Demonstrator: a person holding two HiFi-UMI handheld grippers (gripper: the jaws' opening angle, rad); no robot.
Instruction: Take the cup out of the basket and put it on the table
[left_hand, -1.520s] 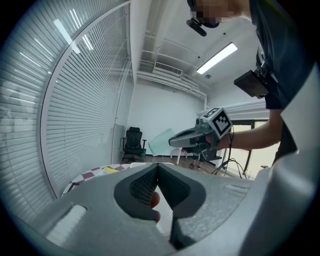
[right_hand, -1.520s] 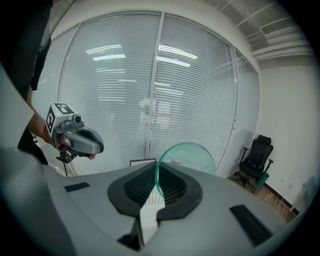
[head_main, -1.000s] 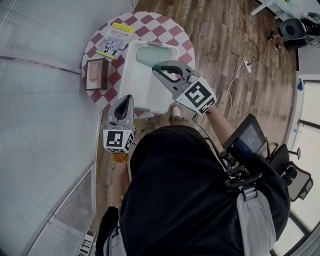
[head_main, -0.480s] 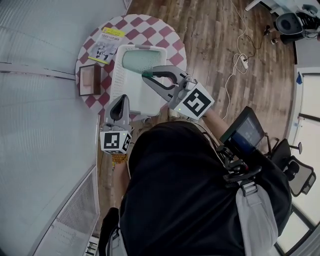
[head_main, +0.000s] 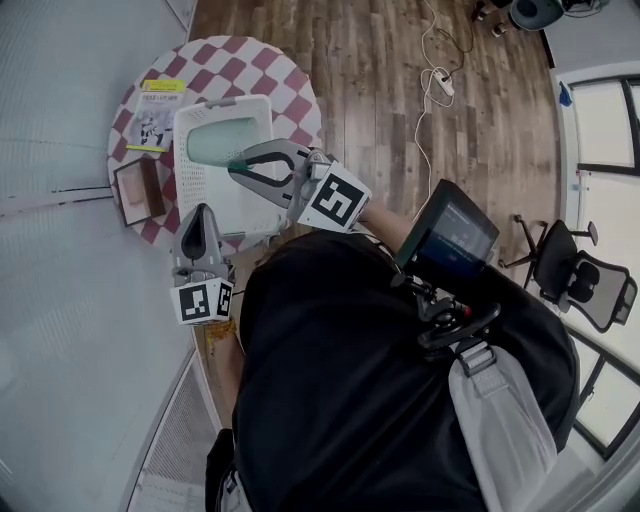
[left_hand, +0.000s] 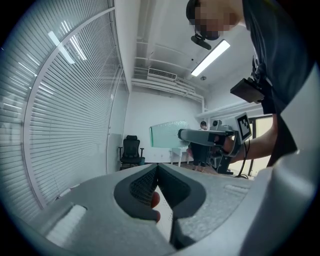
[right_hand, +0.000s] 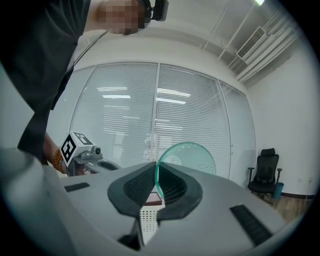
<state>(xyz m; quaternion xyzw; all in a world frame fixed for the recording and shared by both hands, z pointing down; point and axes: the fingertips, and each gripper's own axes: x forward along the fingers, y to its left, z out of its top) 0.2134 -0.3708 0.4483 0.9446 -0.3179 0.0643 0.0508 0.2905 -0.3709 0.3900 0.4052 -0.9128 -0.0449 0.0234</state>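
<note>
1. Since a second earlier, both grippers, the basket and the table had slid towards the head view's left, with the cup clamped in the same tongs throughout.
2. Nearest the person, the left gripper (head_main: 200, 213) hung low beside the table's (head_main: 292, 75) near edge, pointing roughly level. Its own view showed the tongs (left_hand: 157, 165) pressed together at the tips with no object between them.
3. Its marker cube (head_main: 200, 302) carried black-and-white square patterns, no words.
4. Further out, the right gripper (head_main: 236, 166) reached level across the white basket (head_main: 263, 101), with its marker cube (head_main: 335, 199) turned up to the camera.
5. That gripper's own view showed its tongs (right_hand: 155, 164) closed on the wall of the translucent green cup (right_hand: 189, 157), one jaw on each side.
6. In the head view the cup (head_main: 214, 140) lay over the basket's far end. Whether it cleared the rim could not be told there.
7. Only the left gripper view showed the cup (left_hand: 167, 134) from the side, held up in the air by the right gripper (left_hand: 182, 134).
8. Beyond the basket, on the red-and-white checked cloth, lay a booklet (head_main: 154, 106) with a yellow strip, its print too small to read, and beside it a brown box (head_main: 137, 190).
9. Farther still, both gripper views showed window blinds and a black office chair (left_hand: 131, 150).
</note>
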